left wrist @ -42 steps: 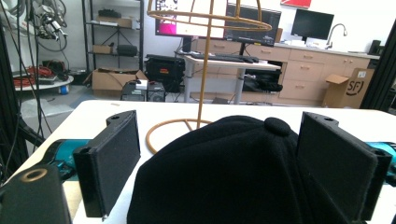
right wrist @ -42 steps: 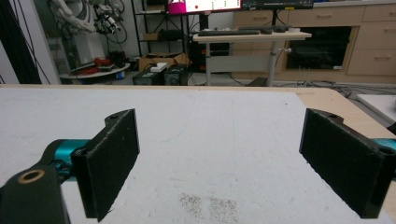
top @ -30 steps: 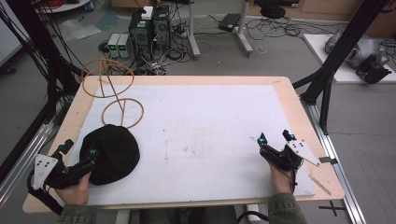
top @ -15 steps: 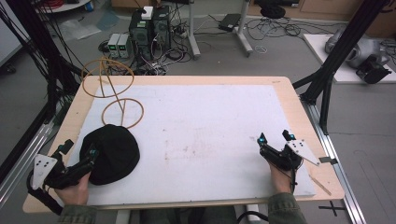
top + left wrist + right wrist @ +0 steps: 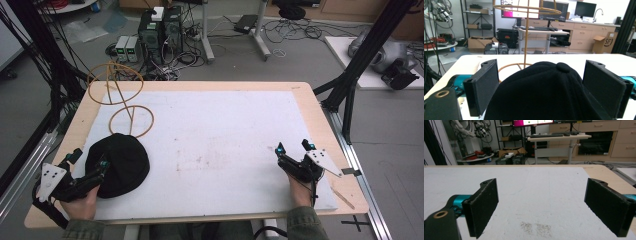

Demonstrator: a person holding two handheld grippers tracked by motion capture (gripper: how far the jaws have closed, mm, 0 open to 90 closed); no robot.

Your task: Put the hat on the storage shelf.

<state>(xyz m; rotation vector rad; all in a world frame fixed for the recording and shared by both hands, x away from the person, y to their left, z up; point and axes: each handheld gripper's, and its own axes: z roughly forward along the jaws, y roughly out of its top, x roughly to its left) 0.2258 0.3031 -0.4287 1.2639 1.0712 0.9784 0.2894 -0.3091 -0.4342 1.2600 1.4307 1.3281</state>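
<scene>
Black cap between spread jaws at near left

Worktop [image 5: 210, 85] fills the middle of the high view, a pale wooden slab with a white mat [image 5: 215, 130] covering most of its surface. A faint brownish stain [image 5: 200, 162] marks the mat near its centre, and the right gripper view shows the same speckled patch [image 5: 536, 227] just ahead of that claw.

At the far left corner stands a wire stand [image 5: 117, 95] of tan hoops, one ring raised on a thin stem and another lying flat on the mat. In the left gripper view its stem [image 5: 526, 37] rises straight up behind the cap.

A black cap [image 5: 119, 164] lies on the mat at the near left, just on the near side of the stand's lower ring. Its crown and top button [image 5: 562, 67] bulge up between the left claw's jaws.

The left claw [image 5: 89, 167], held by the person's left hand [image 5: 82, 202], has its jaws wide apart, one on either side of the cap; whether the pads touch the fabric cannot be told. It has not closed on anything.

The right claw [image 5: 292, 148], held by the right hand [image 5: 300, 187], rests at the near right, well apart from the cap. Its jaws stand wide open over bare mat, holding nothing.
</scene>
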